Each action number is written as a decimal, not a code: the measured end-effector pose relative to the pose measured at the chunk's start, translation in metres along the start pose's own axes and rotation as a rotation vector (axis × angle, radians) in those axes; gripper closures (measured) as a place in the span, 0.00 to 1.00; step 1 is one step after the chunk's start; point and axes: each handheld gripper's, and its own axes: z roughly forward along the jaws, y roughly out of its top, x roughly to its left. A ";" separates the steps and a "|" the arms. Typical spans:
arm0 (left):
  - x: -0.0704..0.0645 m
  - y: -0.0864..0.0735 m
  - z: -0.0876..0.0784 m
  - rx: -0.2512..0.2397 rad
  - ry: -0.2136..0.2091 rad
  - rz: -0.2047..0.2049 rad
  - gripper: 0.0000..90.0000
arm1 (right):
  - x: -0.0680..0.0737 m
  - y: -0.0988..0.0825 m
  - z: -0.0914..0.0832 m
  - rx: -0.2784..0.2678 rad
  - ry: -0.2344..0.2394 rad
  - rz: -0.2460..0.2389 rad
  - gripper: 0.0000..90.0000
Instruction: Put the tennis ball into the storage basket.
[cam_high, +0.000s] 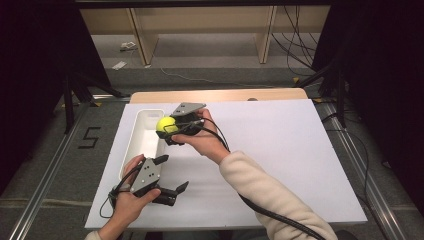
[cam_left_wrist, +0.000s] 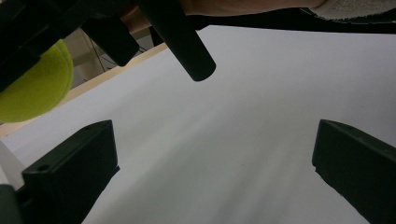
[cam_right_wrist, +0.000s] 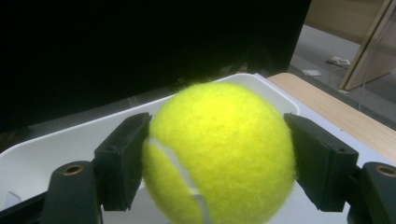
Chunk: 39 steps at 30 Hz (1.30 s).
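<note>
Clamped in the right gripper's (cam_high: 172, 131) jaws, the tennis ball (cam_high: 166, 124) hangs over the white bin's (cam_high: 140, 150) 3 o'clock rim, while the left gripper's (cam_high: 172, 176) jaws gape empty at the bin's 5 o'clock.

A lab-style recording bay: black curtains (cam_high: 30, 75) flanking a table (cam_high: 280, 150) topped with a white board, metal floor rails (cam_high: 47, 170), a taped numeral 5 (cam_high: 89, 137), loose cables (cam_high: 295, 45) and bare wooden shelving (cam_high: 200, 30) behind.
</note>
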 end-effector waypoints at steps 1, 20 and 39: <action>0.000 0.000 0.000 0.000 0.000 0.000 0.00 | 0.000 0.000 0.000 0.000 0.002 0.001 0.30; -0.001 0.000 0.001 0.001 -0.008 0.007 0.00 | 0.002 0.006 0.009 0.013 0.005 -0.002 0.30; -0.002 0.000 0.000 0.000 -0.011 0.007 0.00 | 0.005 0.012 0.015 0.017 0.009 -0.010 0.30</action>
